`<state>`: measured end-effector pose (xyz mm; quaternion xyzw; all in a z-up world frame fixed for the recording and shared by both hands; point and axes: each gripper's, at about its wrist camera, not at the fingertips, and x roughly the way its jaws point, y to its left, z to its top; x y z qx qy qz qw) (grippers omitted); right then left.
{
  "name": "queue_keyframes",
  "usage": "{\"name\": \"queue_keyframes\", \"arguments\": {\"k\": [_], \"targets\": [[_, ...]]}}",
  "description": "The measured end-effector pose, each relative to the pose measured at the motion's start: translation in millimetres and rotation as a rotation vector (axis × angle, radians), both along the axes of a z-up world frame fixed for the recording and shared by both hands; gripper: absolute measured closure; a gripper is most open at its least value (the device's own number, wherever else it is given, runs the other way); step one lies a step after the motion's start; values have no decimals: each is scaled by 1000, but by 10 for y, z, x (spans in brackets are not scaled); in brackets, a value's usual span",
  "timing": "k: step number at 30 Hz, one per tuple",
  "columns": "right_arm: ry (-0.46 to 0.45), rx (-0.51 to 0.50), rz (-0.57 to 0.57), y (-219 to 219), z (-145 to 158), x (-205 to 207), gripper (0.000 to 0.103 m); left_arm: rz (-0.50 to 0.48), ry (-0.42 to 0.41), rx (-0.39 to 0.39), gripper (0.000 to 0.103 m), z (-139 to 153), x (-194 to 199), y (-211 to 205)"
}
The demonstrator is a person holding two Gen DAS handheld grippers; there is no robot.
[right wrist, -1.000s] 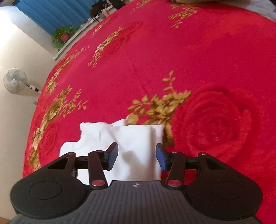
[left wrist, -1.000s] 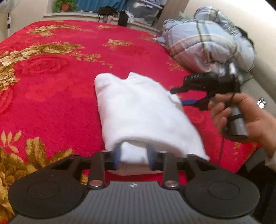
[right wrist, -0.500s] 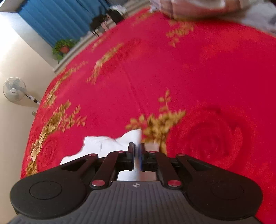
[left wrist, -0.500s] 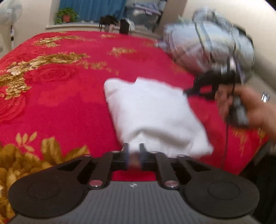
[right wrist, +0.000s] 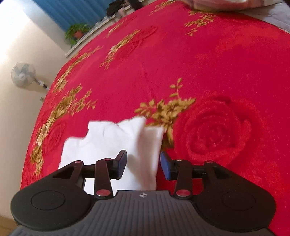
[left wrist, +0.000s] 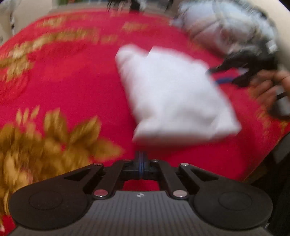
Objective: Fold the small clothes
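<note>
item one, nearest me: my left gripper [left wrist: 141,162], blue pads pressed together with nothing between them, hanging over bare red blanket [left wrist: 72,87]. the near edge of the white garment [left wrist: 172,94] lies just beyond its tips, apart from them; this view is badly blurred.

item two: my right gripper [right wrist: 143,164]. its jaws have just been opening and now stand apart. a raised fold of the white garment [right wrist: 126,145] runs up between them; the right-hand pad [right wrist: 165,166] sits just beside the cloth's edge, and i cannot tell whether either pad touches it. in the left wrist view the same gripper [left wrist: 226,72] appears at the garment's far right corner, carried by a hand [left wrist: 268,90].

item three: the garment itself, folded into a rough rectangle, flat on the blanket between the two grippers, collar end pointing away from the left one.

item four, farther off: gold flower pattern across the blanket; a pale checked quilt [left wrist: 226,29] bundled at the far right.

item five, farthest: a potted plant [right wrist: 77,32] on a ledge, a blue curtain [right wrist: 78,9], and a standing fan [right wrist: 22,75] by the wall.
</note>
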<state>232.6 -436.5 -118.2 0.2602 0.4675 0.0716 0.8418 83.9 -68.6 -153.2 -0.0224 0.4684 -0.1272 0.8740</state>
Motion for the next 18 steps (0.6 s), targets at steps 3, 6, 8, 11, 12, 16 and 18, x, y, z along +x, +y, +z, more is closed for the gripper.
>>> {"name": "queue_keyframes", "arguments": {"k": [3,6,8,11,12,16,18], "targets": [[35,-4,54,10,-31,-90,60,35,-73,-106,102,202,-24,123],[60,-23,108,17,-27,-253,52,40,-174,-148,97,441,23,97],[90,-34,140,18,-68,-357,52,8,-205,-175,95,500,133,11],[121,-1,167,-10,-129,-495,52,4,-192,-173,95,372,264,-86],[134,14,171,-18,-157,-537,52,5,-165,-149,95,245,334,-108],[168,48,201,8,-258,-663,63,106,30,-85,97,-194,485,-49],[148,60,233,40,-242,-721,98,110,39,-103,97,-149,503,-27]]}}
